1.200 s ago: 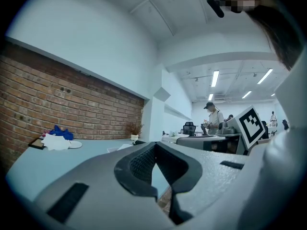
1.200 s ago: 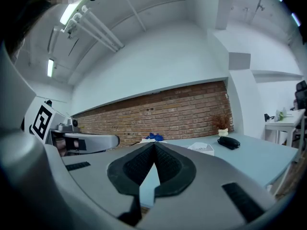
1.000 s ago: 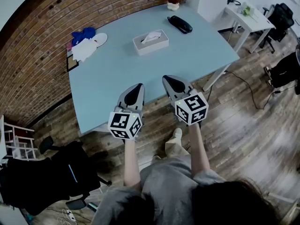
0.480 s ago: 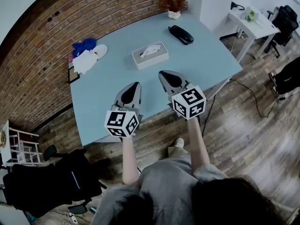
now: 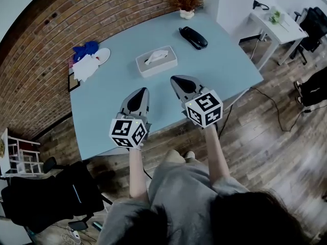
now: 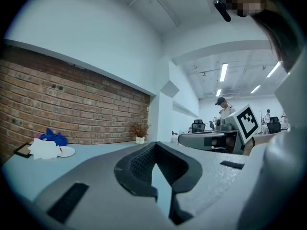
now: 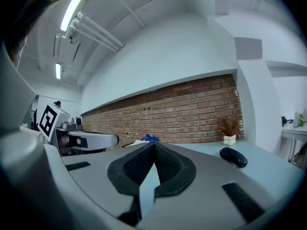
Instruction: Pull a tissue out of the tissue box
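A white tissue box with a tissue sticking up from its slot sits in the middle of the light blue table. Both grippers hover over the table's near edge, short of the box. My left gripper is shut with nothing in it, and its jaws meet at the tip in the left gripper view. My right gripper is likewise shut and empty. Neither gripper view shows the box.
A black handset-like object and a potted dry plant stand at the table's far right. White cloth, a plate and a blue item lie far left by the brick wall. A black chair is at lower left, a white desk at right.
Both grippers have come forward over the table's near edge, closer to the tissue box, as the person stepped up to the table. Both stay shut.
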`<state>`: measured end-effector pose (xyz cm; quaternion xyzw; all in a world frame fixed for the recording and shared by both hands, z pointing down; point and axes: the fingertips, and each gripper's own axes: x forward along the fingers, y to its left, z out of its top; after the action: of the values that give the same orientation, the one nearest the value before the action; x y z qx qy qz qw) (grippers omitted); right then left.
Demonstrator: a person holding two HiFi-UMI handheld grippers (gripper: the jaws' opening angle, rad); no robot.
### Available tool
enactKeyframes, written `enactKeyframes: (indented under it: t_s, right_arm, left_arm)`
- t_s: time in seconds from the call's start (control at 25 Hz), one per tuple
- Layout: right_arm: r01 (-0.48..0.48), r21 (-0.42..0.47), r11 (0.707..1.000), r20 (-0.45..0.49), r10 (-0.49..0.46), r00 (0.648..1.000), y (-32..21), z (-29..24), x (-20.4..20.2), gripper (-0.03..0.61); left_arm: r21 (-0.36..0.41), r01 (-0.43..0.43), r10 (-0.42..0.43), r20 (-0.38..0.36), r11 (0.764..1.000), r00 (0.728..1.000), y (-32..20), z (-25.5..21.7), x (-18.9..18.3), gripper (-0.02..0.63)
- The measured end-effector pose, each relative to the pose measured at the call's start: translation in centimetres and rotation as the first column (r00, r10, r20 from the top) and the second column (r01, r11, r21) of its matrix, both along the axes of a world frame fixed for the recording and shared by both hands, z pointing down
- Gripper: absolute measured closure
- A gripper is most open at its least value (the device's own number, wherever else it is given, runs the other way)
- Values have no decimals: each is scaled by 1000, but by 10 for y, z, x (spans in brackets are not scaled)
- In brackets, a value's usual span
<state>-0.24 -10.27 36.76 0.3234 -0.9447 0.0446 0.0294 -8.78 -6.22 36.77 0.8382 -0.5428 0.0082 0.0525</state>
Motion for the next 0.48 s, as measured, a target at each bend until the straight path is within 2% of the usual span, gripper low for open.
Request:
enactKeyframes:
  t_s: [0.48]
  right_arm:
    - [20, -42, 999, -17, -21, 1000, -50, 19, -8, 580]
  left_arm:
    - [-62, -6, 6, -2, 998, 1000, -53, 22, 3, 611]
